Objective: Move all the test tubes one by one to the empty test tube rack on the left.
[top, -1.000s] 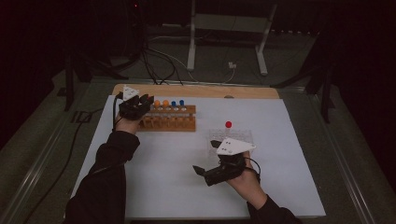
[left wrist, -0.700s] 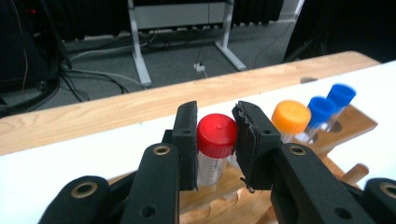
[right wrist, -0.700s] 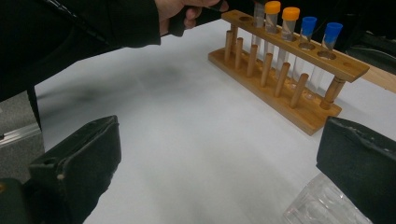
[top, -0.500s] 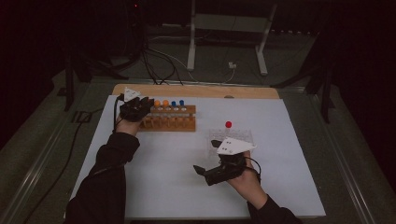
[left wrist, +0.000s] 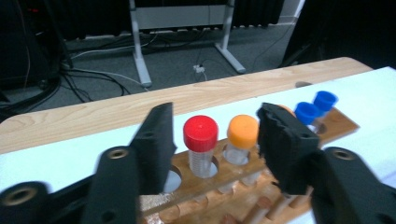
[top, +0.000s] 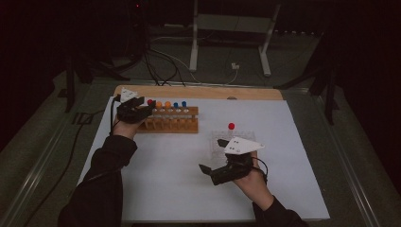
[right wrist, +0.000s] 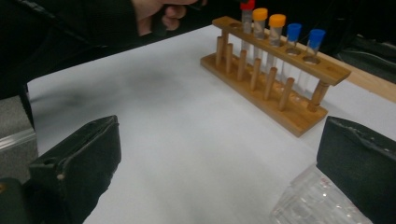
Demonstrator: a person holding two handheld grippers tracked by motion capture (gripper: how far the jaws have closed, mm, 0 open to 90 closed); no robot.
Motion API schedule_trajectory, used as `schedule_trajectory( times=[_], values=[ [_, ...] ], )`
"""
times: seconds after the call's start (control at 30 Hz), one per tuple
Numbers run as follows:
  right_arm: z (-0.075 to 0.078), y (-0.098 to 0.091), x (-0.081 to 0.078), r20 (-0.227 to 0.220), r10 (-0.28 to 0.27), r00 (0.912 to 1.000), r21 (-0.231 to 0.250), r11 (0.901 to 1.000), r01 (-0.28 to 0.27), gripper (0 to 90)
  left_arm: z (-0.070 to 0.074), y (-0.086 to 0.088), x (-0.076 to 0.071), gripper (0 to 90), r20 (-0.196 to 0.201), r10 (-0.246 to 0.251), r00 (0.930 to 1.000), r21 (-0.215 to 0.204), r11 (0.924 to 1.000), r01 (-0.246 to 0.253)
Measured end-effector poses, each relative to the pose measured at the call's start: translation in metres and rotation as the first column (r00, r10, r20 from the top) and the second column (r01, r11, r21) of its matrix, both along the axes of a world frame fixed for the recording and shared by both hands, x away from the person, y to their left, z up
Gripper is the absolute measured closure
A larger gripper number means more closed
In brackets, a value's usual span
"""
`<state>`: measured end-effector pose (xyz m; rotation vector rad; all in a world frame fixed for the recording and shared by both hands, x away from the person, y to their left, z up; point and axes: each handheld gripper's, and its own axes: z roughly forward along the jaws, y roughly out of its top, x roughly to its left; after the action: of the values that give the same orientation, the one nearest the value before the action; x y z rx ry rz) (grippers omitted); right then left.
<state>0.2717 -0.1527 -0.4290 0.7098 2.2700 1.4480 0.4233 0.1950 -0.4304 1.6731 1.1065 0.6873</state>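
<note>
Upright in the wooden rack [left wrist: 243,172] near the desk's far left corner, long axis vertical: red-capped tube [left wrist: 201,144], seated in a hole at the rack's left end. Flanked by the left claw [left wrist: 215,140], jaws just been opening, now apart, pads clear of the tube, which stands dead ahead between them. Beside it an orange-capped tube [left wrist: 243,135]. Well apart, toward the near edge: right claw [top: 213,163], jaws spread, nothing held, beside a clear plastic rack [right wrist: 317,200].

Left gripper [left wrist: 212,140] jaws just parted, right gripper [right wrist: 219,172] seemingly wide.
</note>
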Motion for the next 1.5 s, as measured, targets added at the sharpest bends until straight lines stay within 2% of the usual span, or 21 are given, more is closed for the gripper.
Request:
schedule_trajectory(
  times=[0.07,0.2,0.23,0.37,0.5,0.6,0.63,0.67,0.8,0.83,0.93,1.0,1.03,1.07,1.1,1.17,1.2,1.27,1.3,1.33,1.5],
  values=[
    [0.003,-0.004,0.001,0.002,-0.006,1.0000,0.010,0.9999,0.006,0.0,0.003,0.002,-0.005,33.9,-0.005,-0.017,0.9998,-0.007,0.9998,0.017],
    [0.008,-0.013,0.004,0.024,-0.025,0.9994,0.020,0.9995,0.024,0.0,0.008,0.002,-0.021,15.9,-0.012,-0.096,0.9953,-0.026,0.9951,0.096],
    [0.009,-0.015,0.006,0.029,-0.024,0.9993,0.024,0.9994,0.024,0.0,0.009,0.001,-0.025,15.5,-0.015,-0.112,0.9936,-0.018,0.9936,0.111],
    [0.012,-0.025,0.013,0.017,-0.036,0.9992,0.034,0.9988,0.035,0.0,0.010,-0.005,-0.043,5.0,-0.026,-0.197,0.9801,-0.005,0.9804,0.197],
    [0.013,-0.037,0.021,0.006,-0.083,0.9965,0.055,0.9950,0.083,0.0,0.010,-0.010,-0.065,2.6,-0.003,-0.286,0.9584,0.003,0.9584,0.286],
    [0.011,-0.043,0.026,0.026,-0.139,0.9900,0.037,0.9898,0.138,0.0,0.007,-0.013,-0.079,2.2,0.008,-0.334,0.9425,-0.006,0.9425,0.334],
    [0.010,-0.045,0.027,0.027,-0.151,0.9882,0.034,0.9881,0.150,0.0,0.005,-0.014,-0.084,2.2,0.010,-0.357,0.9340,-0.012,0.9339,0.357],
    [0.008,-0.047,0.030,0.013,-0.154,0.9880,0.026,0.9878,0.154,0.0,0.004,-0.015,-0.091,2.2,0.016,-0.364,0.9311,-0.005,0.9312,0.364],
    [0.001,-0.055,0.041,-0.019,-0.235,0.9719,0.010,0.9720,0.235,0.0,-0.003,-0.018,-0.111,2.2,0.029,-0.410,0.9115,-0.001,0.9119,0.410],
    [-0.002,-0.056,0.044,-0.028,-0.265,0.9637,0.000,0.9641,0.266,0.0,-0.005,-0.019,-0.114,2.2,0.024,-0.424,0.9051,-0.004,0.9053,0.425],
    [-0.010,-0.057,0.051,-0.047,-0.308,0.9501,-0.036,0.9511,0.307,1.4,-0.011,-0.022,-0.124,2.2,0.012,-0.450,0.8931,0.014,0.8932,0.450],
    [-0.014,-0.058,0.054,-0.054,-0.337,0.9400,-0.044,0.9412,0.335,10.2,-0.016,-0.025,-0.129,2.2,0.010,-0.457,0.8892,0.020,0.8891,0.457],
    [-0.016,-0.058,0.056,-0.054,-0.347,0.9364,-0.048,0.9376,0.344,11.7,-0.019,-0.025,-0.131,2.3,0.008,-0.465,0.8853,0.017,0.8853,0.465],
    [-0.018,-0.058,0.058,-0.056,-0.369,0.9277,-0.061,0.9286,0.366,14.1,-0.021,-0.026,-0.132,2.2,0.006,-0.465,0.8855,0.019,0.8854,0.464],
    [-0.019,-0.059,0.060,-0.066,-0.375,0.9245,-0.066,0.9261,0.371,15.5,-0.023,-0.027,-0.133,2.2,0.000,-0.471,0.8822,0.018,0.8821,0.471],
    [-0.022,-0.059,0.064,-0.063,-0.398,0.9150,-0.086,0.9156,0.393,20.1,-0.027,-0.028,-0.134,2.2,-0.009,-0.470,0.8828,0.030,0.8823,0.470],
    [-0.024,-0.058,0.065,-0.062,-0.401,0.9141,-0.102,0.9136,0.394,25.0,-0.028,-0.028,-0.133,2.2,-0.014,-0.475,0.8797,0.020,0.8795,0.476],
    [-0.027,-0.057,0.068,-0.054,-0.412,0.9094,-0.127,0.9062,0.403,33.4,-0.031,-0.028,-0.133,2.2,-0.018,-0.474,0.8805,0.013,0.8804,0.474],
    [-0.028,-0.057,0.069,-0.057,-0.414,0.9087,-0.126,0.9059,0.404,35.7,-0.032,-0.029,-0.132,2.2,-0.023,-0.480,0.8771,0.013,0.8771,0.480],
    [-0.029,-0.057,0.071,-0.064,-0.413,0.9085,-0.129,0.9061,0.403,41.1,-0.034,-0.030,-0.132,2.2,-0.024,-0.477,0.8787,0.015,0.8786,0.477],
    [-0.031,-0.054,0.079,-0.081,-0.419,0.9044,-0.144,0.9027,0.405,52.0,-0.036,-0.032,-0.133,2.3,-0.027,-0.487,0.8731,0.012,0.8732,0.487]
  ],
)
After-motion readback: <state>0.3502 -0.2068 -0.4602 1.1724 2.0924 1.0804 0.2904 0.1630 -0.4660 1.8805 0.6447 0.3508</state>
